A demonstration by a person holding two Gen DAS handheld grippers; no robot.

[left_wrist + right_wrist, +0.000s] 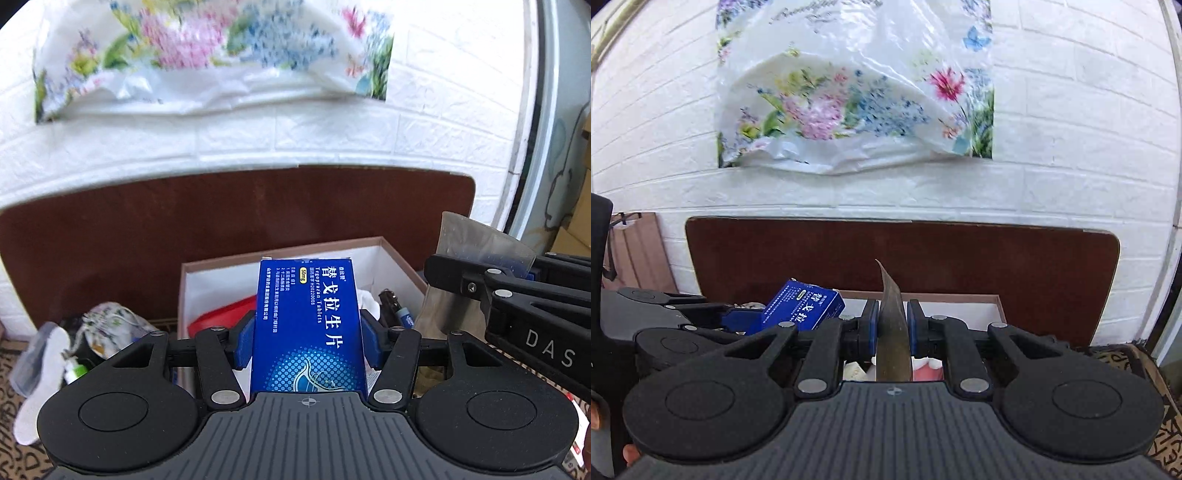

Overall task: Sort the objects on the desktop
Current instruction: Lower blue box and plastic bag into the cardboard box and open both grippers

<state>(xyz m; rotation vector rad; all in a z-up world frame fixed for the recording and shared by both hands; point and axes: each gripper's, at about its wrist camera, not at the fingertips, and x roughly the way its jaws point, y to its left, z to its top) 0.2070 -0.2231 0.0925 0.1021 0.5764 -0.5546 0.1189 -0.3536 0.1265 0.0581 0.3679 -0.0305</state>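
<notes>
My left gripper [307, 332] is shut on a blue medicine box [308, 325] with white Chinese print, held above an open white box with a brown rim [280, 248]. The same blue box shows in the right wrist view [803, 308]. My right gripper [892, 326] is shut on a thin translucent brownish plastic pouch [892, 332], seen edge-on; it also shows in the left wrist view [476, 243], held by the right gripper [487, 273] beside the box's right wall. Inside the box lie a red item [221, 314], white cloth and dark small objects.
A floral drawstring pouch [110, 317] and a white insole in plastic [40, 369] lie left of the box. A dark brown board [184, 221] leans on the white brick wall. A floral plastic bag [849, 92] hangs above. Patterned cloth [1145, 387] covers the surface.
</notes>
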